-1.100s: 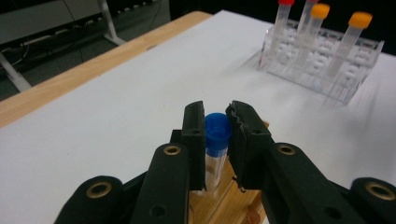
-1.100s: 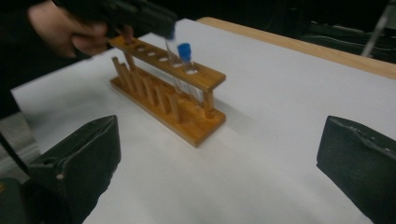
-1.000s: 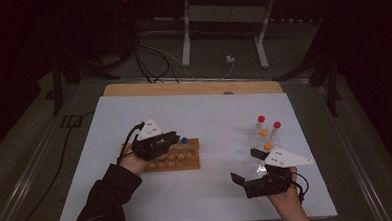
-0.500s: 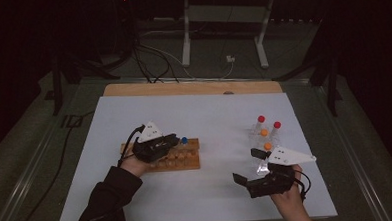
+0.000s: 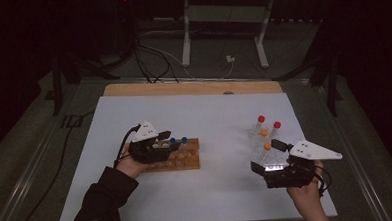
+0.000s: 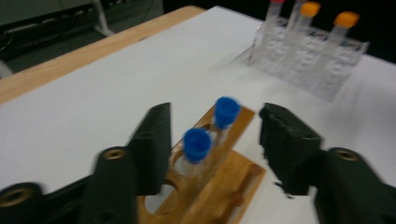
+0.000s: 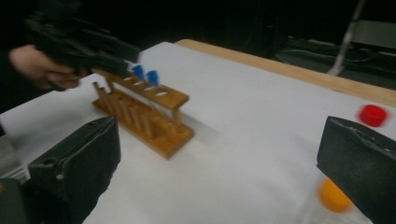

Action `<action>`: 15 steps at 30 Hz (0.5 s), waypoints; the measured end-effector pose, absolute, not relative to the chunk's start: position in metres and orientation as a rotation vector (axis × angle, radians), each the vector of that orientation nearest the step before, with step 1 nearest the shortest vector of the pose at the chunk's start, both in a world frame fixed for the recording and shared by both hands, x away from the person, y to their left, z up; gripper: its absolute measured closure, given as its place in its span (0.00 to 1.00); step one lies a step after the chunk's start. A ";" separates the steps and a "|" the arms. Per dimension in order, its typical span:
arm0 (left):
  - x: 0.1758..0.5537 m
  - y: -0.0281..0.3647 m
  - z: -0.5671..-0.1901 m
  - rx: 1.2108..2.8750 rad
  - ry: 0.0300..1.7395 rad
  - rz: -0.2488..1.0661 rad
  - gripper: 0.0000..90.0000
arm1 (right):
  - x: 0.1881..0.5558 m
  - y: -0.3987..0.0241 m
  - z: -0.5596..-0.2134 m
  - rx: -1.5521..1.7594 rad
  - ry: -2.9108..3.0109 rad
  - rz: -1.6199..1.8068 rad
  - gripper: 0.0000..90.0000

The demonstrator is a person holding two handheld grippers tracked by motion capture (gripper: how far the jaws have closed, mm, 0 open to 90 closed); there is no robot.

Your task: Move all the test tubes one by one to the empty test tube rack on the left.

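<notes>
The room beyond the desk (image 5: 138,213) is dark, and the stand legs and cables behind the white sheet (image 5: 204,115) are hard to make out. In the high view the left gripper (image 5: 173,146) covers the near-left end of the wooden tube rack (image 5: 186,158), so the holes beneath it are hidden. In the left gripper view the rack's lower part is cut off at the bottom edge and the picture is somewhat blurred. There the left gripper has just been opening: its black jaws stand half apart, with the two blue-capped clear tubes (image 6: 198,147) upright in the rack between them, neither pad touching. The clear plastic rack (image 5: 265,147) with red- and orange-capped tubes (image 5: 266,146) is faint against the sheet; its outline is probably partly covered by the right gripper (image 5: 269,165) at its near end. In the right gripper view the right gripper's jaws stand wide with nothing between them; a red cap (image 7: 372,115) and an orange cap (image 7: 332,196) show blurred by the far jaw.

Open sheet lies between the two racks, which stand well apart, and more lies behind both, up to the bare wooden strip (image 5: 193,88) at the far edge. The right hand (image 5: 308,198) sits close to the sheet's near edge.
</notes>
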State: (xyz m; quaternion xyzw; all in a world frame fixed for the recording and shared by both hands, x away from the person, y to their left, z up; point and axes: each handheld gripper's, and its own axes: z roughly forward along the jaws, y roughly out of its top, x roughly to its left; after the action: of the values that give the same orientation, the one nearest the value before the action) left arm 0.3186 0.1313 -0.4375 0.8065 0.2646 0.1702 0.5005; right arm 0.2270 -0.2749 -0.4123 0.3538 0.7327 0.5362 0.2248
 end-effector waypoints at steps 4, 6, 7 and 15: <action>0.306 0.136 -0.428 1.953 0.607 0.385 0.21 | 0.226 -0.281 -0.415 1.001 1.921 1.363 0.00; 0.299 0.138 -0.425 1.950 0.595 0.374 0.15 | 0.228 -0.284 -0.417 1.020 1.932 1.373 0.00; 0.296 0.139 -0.425 1.950 0.588 0.357 0.11 | 0.229 -0.285 -0.418 1.032 1.928 1.359 0.00; 0.273 0.145 -0.425 1.939 0.545 0.327 0.01 | 0.234 -0.298 -0.430 1.121 1.931 1.291 0.00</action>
State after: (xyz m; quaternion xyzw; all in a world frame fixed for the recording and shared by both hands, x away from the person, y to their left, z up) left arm 0.2729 0.1446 -0.4246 0.8098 0.2278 0.1366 0.5231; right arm 0.2343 -0.2981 -0.4296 0.4174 0.7194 0.4808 0.2776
